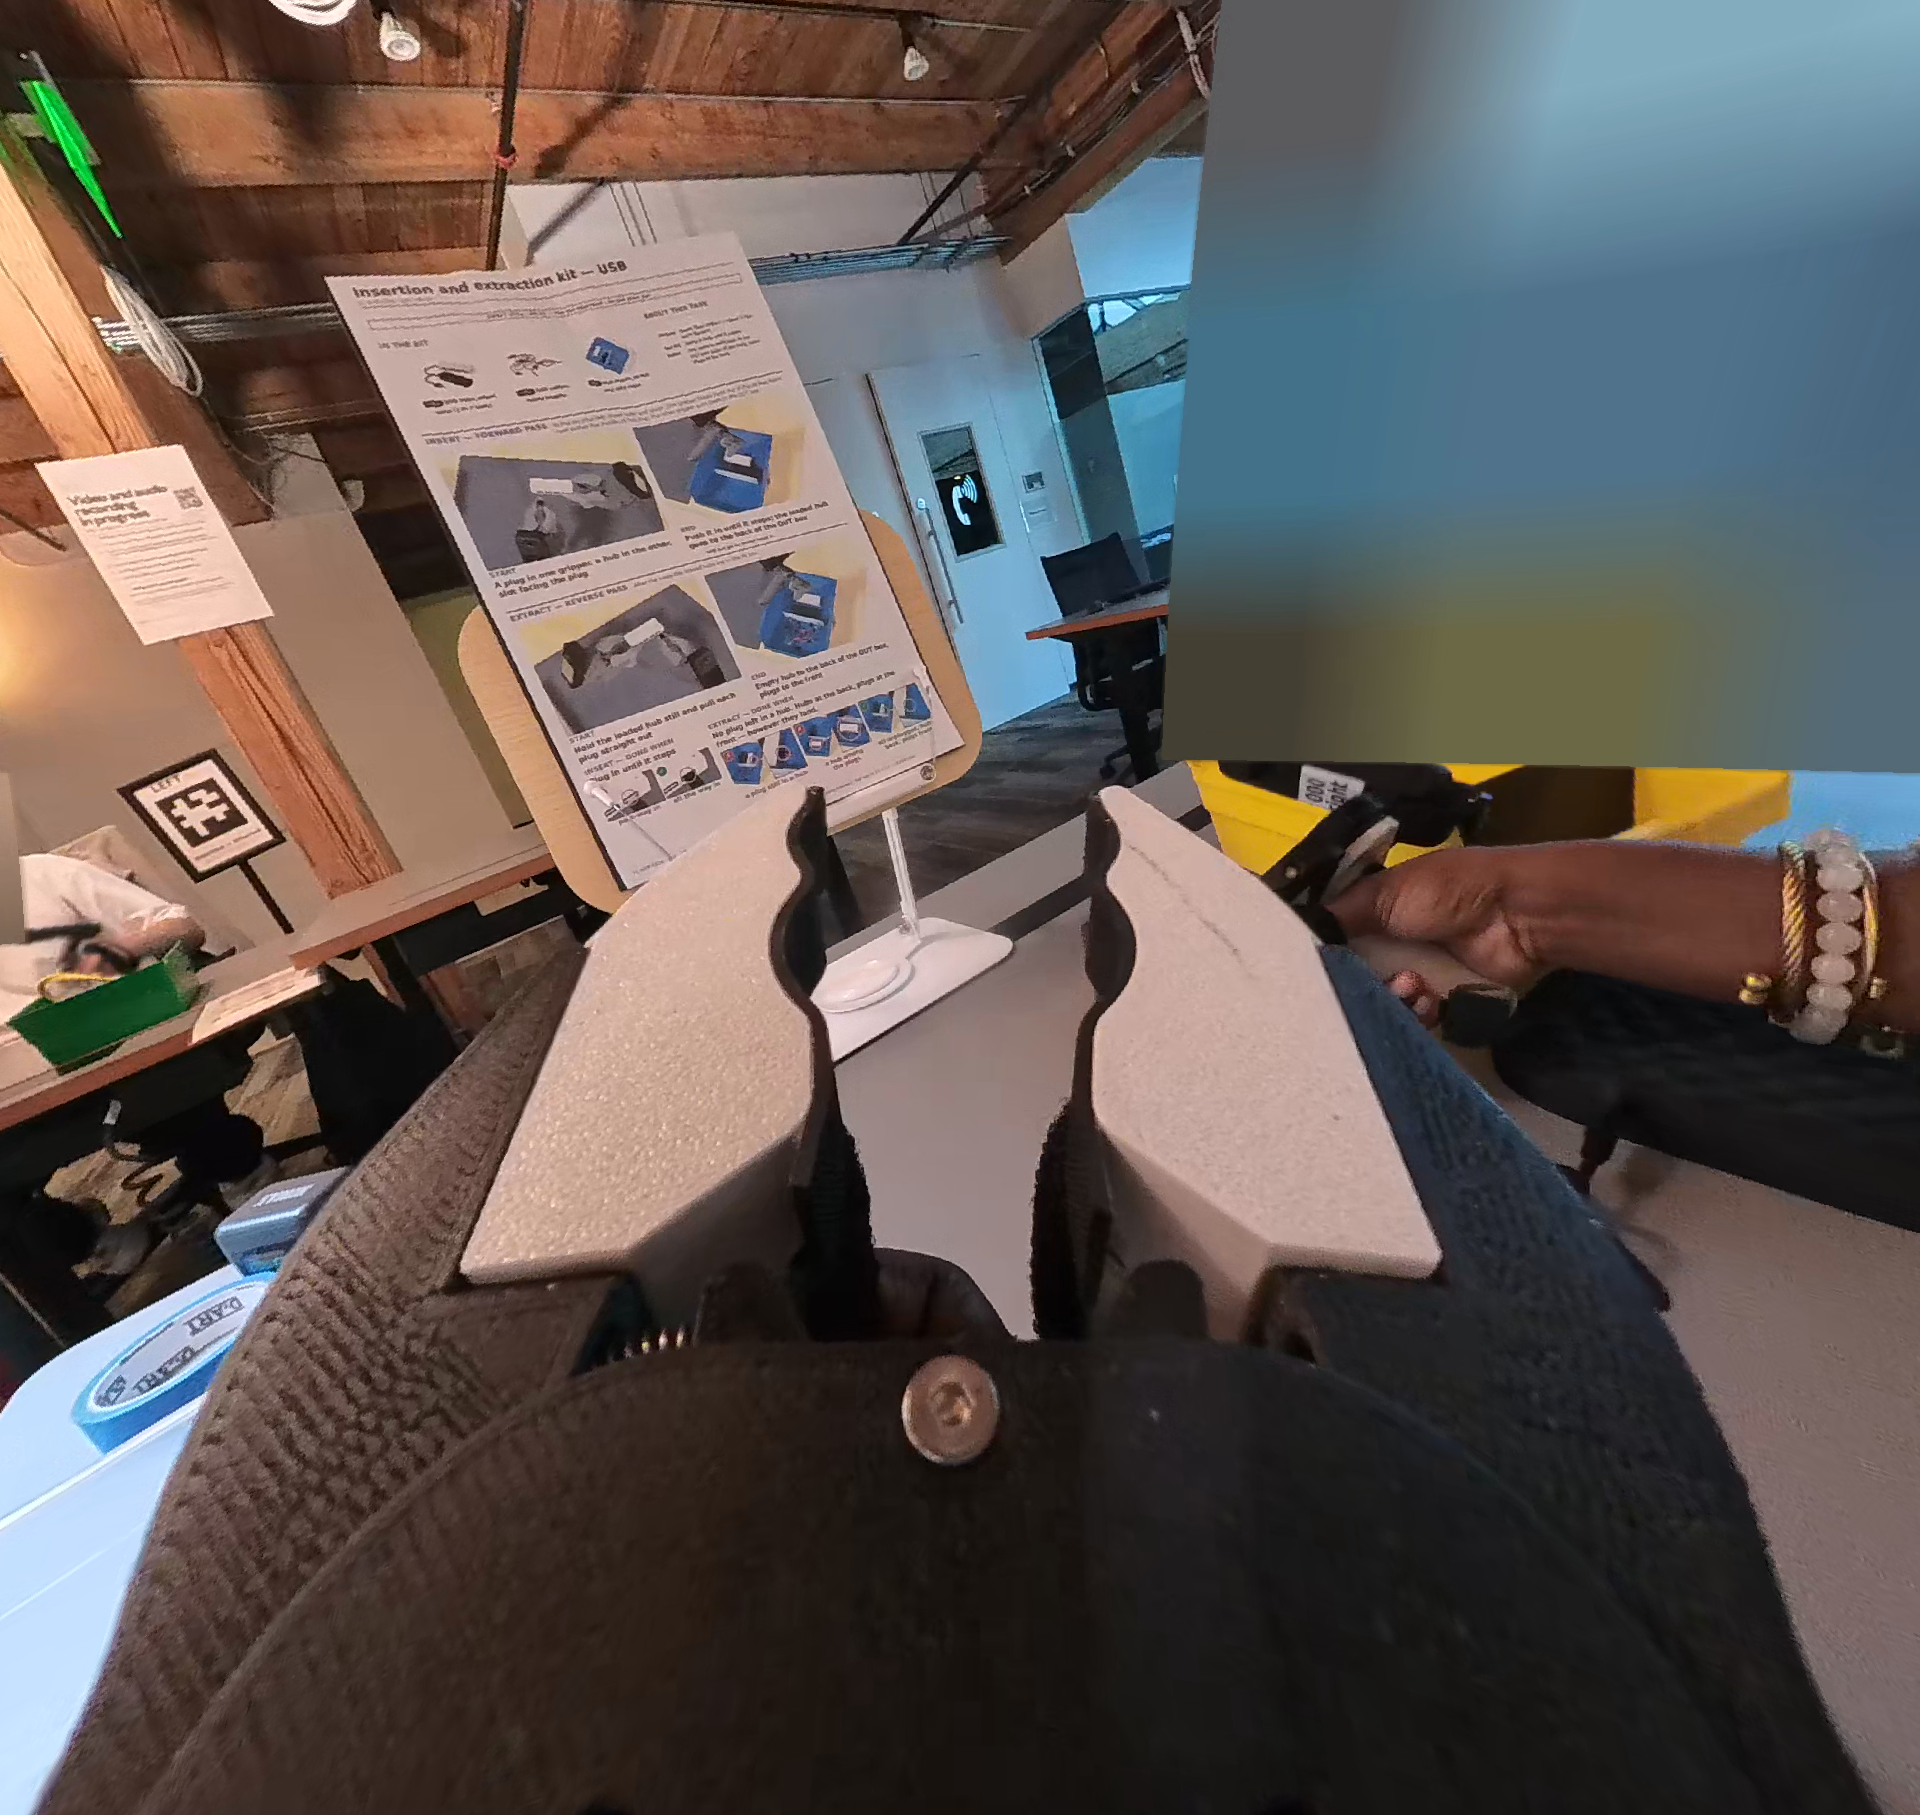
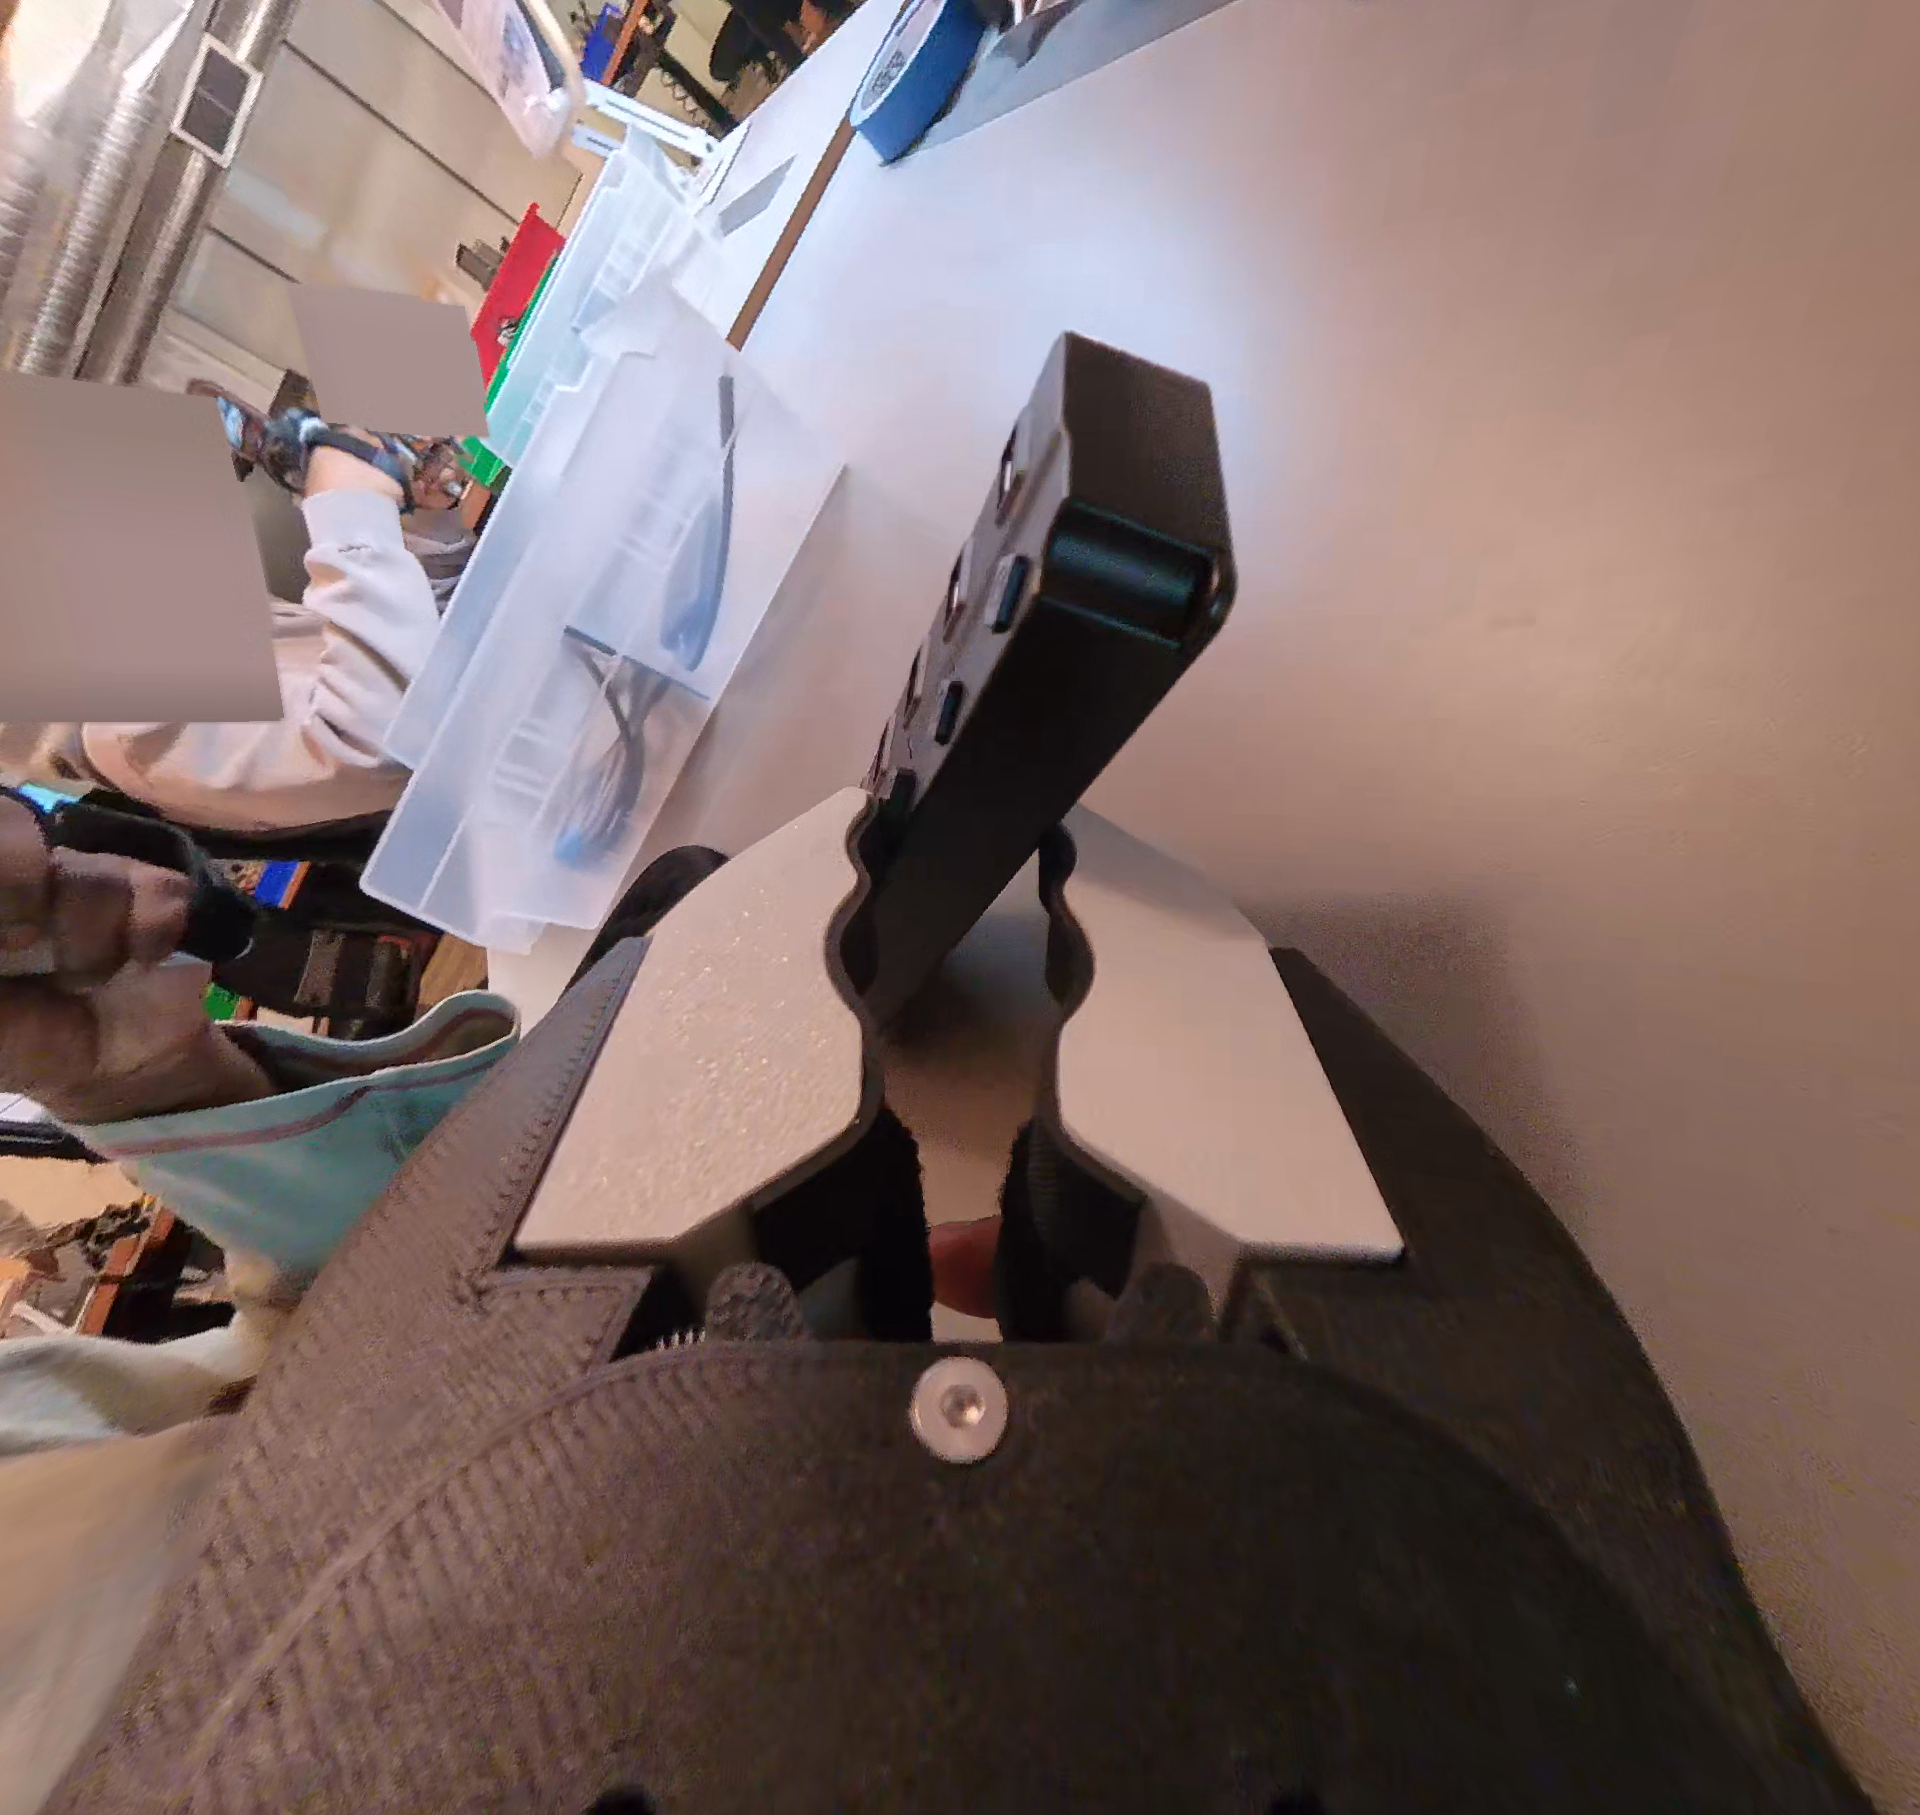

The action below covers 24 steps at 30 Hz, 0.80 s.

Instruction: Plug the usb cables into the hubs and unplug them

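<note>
Fingers (image 2: 1153,965) of the right gripper (image 2: 961,918) clamp the near end of a black hub (image 2: 1049,664), which juts out tilted over the grey table (image 2: 1507,518), ports along one side. Left gripper (image 1: 948,908) gapes wide, holding nothing, aimed at an instruction sheet (image 1: 634,529) on a stand.

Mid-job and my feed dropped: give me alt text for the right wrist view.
The right claw is shut on one end of a black hub, which juts forward over the grey table, ports along its side. The view is rolled sideways; a clear bin with cables sits at the table's edge and blue tape lies farther off.
</note>
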Motion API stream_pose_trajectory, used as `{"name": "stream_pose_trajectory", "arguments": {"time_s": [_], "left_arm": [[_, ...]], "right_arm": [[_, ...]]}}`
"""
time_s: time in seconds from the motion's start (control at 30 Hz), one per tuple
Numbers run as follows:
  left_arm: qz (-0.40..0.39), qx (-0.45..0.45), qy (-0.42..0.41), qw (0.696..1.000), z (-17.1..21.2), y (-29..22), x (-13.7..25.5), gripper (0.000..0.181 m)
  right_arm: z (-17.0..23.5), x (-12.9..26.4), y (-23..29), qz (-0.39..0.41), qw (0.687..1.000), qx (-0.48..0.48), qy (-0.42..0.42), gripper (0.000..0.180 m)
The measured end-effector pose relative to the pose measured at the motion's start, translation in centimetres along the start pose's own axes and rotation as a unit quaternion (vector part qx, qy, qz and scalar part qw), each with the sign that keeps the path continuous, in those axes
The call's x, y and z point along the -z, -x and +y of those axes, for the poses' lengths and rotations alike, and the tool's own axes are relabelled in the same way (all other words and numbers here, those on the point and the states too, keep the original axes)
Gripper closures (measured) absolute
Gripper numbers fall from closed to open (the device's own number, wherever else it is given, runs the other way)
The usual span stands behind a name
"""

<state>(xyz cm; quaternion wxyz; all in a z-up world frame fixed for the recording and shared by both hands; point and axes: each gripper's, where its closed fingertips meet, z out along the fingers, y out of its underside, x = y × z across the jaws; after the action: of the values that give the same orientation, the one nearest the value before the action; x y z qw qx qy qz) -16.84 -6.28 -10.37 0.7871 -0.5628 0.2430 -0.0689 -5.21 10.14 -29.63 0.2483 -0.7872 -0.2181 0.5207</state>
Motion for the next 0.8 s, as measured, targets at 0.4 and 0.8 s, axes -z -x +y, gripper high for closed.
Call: {"name": "stream_pose_trajectory", "arguments": {"time_s": [0.4, 0.8], "left_arm": [[0.013, -0.006, 0.005, 1.000, 0.3, -0.6, -0.2, 0.133], [0.020, -0.025, 0.015, 0.999, 0.7, -0.8, -0.3, 0.133]], "right_arm": [[0.0, 0.0, -3.1, 0.091, 0.996, 0.021, -0.004, 0.136], [-0.4, 1.0, -3.5, 0.291, 0.913, 0.283, 0.047, 0.075]]}}
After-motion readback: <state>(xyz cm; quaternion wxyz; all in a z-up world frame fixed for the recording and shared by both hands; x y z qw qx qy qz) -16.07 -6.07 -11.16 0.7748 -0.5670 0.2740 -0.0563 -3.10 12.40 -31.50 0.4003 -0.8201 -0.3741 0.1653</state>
